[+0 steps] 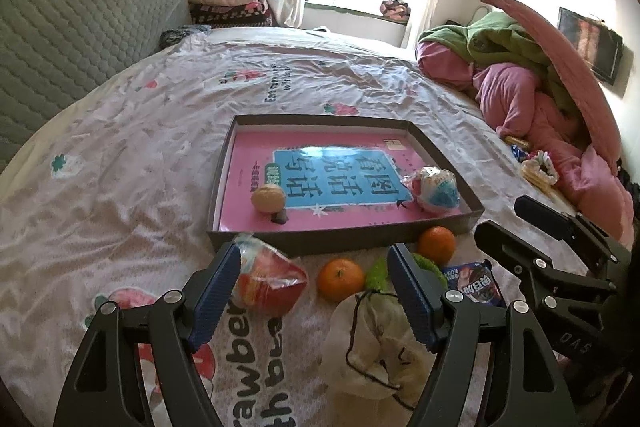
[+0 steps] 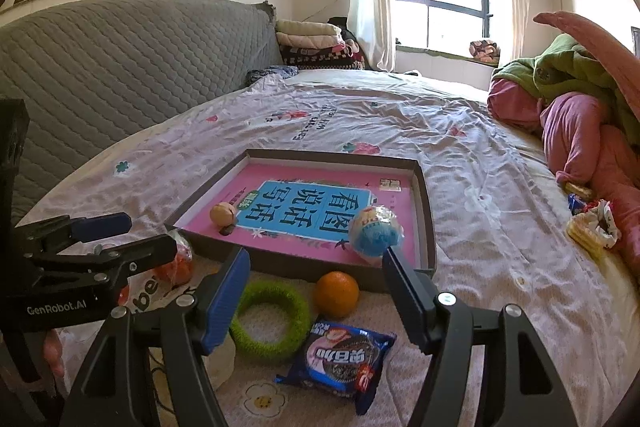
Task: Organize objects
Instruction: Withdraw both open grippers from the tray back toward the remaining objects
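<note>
The flat box [image 2: 424, 187] sits on the bed with a wrapped ball [image 2: 374, 229] and a small round nut inside. Just in front lie two oranges [image 1: 341, 279], a green ring [image 2: 270, 319] and a cookie pack [image 2: 340, 359]. Both the left gripper [image 1: 314, 287] and right gripper [image 2: 316, 291] hang wide and empty. I think picking up comes next.

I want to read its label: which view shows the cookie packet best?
The right wrist view: the cookie packet lies whole and unobstructed between the open fingers. In the left wrist view the cookie packet is small and partly hidden behind that gripper's finger.
</note>
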A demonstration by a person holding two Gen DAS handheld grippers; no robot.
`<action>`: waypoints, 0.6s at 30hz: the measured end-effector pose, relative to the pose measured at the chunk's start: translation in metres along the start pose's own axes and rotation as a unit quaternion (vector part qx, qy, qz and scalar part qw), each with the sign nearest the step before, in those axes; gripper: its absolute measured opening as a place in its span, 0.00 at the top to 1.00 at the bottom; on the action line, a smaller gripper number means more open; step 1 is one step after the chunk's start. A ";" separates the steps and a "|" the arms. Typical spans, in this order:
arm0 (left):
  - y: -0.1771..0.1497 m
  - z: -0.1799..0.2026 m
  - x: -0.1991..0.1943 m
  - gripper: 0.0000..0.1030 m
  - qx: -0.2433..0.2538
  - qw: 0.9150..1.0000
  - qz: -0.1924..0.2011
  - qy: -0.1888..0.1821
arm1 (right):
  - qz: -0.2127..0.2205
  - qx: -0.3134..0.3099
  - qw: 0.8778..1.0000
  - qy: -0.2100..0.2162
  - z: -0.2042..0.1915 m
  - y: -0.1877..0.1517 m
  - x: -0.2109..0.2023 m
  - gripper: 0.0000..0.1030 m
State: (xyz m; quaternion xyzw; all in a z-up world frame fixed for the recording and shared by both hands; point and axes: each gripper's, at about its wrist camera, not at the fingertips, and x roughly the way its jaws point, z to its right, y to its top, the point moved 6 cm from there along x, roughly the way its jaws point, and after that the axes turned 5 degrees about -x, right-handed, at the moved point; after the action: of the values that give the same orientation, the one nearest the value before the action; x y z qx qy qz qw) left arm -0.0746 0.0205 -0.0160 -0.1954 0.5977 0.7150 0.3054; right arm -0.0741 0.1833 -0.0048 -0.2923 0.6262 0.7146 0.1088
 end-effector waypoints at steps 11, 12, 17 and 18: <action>-0.011 -0.007 -0.015 0.25 -0.009 1.000 0.010 0.013 | -0.001 0.004 1.000 -0.001 -0.002 -0.006 -0.013 0.33; -0.013 -0.007 -0.016 0.25 -0.009 1.000 0.009 0.014 | -0.002 0.004 1.000 -0.003 -0.003 -0.007 -0.014 0.33; -0.023 -0.003 -0.019 0.25 -0.006 1.000 0.000 0.011 | -0.004 0.004 1.000 -0.003 -0.004 -0.011 -0.018 0.33; -0.024 -0.002 -0.020 0.25 -0.005 1.000 -0.002 0.011 | -0.005 0.004 1.000 -0.004 -0.005 -0.012 -0.018 0.33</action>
State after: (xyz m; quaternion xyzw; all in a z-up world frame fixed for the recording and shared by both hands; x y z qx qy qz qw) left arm -0.0440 0.0173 -0.0216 -0.2057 0.5973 0.7152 0.2989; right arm -0.0520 0.1850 -0.0047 -0.2923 0.6269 0.7129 0.1156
